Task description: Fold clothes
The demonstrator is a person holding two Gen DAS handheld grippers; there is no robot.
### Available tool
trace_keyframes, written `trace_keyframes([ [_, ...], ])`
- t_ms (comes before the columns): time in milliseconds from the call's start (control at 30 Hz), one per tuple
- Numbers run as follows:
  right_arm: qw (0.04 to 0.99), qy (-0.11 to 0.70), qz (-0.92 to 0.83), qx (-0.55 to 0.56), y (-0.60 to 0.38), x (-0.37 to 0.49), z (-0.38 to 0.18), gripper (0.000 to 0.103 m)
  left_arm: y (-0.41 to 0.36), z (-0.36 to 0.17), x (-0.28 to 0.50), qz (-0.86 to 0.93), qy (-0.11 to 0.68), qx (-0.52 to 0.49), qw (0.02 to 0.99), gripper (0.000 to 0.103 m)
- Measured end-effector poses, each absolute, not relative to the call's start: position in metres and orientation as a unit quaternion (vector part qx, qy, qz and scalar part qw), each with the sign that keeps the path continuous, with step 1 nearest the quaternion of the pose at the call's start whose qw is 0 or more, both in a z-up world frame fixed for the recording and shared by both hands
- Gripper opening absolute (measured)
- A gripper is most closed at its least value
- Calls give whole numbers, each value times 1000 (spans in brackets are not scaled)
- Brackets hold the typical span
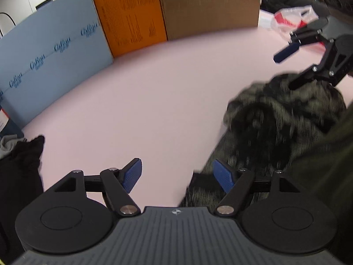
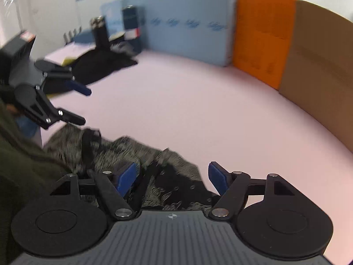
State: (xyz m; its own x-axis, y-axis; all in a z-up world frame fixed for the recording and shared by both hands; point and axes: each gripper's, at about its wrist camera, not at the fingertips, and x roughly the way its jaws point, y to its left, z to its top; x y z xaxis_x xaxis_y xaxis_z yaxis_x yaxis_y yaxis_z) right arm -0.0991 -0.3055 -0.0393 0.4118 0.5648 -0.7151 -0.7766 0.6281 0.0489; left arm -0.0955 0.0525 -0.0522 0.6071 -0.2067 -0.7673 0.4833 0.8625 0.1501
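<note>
Folding had barely begun, by the look of it: the grey-and-black garment [image 2: 123, 154] lay in a loose heap on the pink table [image 1: 154, 101], bunched and not yet spread flat. The step in hand seemed to be the first reach for the cloth.

The left gripper [image 1: 177, 176] had its jaws released and wide, with nothing between them. Its right pad [image 1: 224, 177] sat over the garment's near edge, while the left pad [image 1: 132, 174] stood over bare table; whether the right pad touched the cloth could not be told. The right gripper [image 2: 173, 177] was likewise spread open and empty, poised low over the heap with dark folds under the gap.

The garment looked soft, with a fuzzy mottled weave, black trim and what might be a row of small snaps, though blur hid detail. It sat close to the person's dark green sleeve [image 2: 19, 154], at the near edge of the table.

Next, each gripper would probably need to find a separate edge or corner, pinch only one layer, and draw the cloth out flat. Bare table lay beyond the heap; another dark pile of clothes [image 2: 101, 66] lay well apart at the left.
</note>
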Motion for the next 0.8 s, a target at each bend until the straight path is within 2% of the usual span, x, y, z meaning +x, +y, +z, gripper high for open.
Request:
trace_keyframes([
  [100,818,365,416,-155,-288,-94,-53,71,54,-59,-108,-190,420,180,869,68],
  [167,814,374,417,-151,-278,-82,-63,74,46,-66,-110,-193,430,189,861,68],
  [233,809,394,416,-132,-278,-66,-75,74,37,-73,-112,-194,439,197,855,59],
  [267,806,404,414,-122,-278,-59,-81,74,33,-77,-112,-188,445,204,852,37],
  [300,803,414,412,-118,-278,-55,-86,71,29,-80,-113,-178,447,213,850,11],
  [333,799,423,411,-116,-278,-53,-90,42,27,-80,-114,-169,446,218,852,1],
  [367,796,432,408,-116,-278,-51,-92,4,25,-81,-115,-159,444,223,853,1],
  [467,810,407,405,-119,-283,-58,-74,4,29,-65,-122,-131,414,229,871,1],
  [633,867,314,371,-107,-312,-57,-7,4,43,-11,-110,-86,343,224,908,1],
  [800,915,270,284,-92,-337,21,26,4,34,36,-13,-30,245,261,933,2],
])
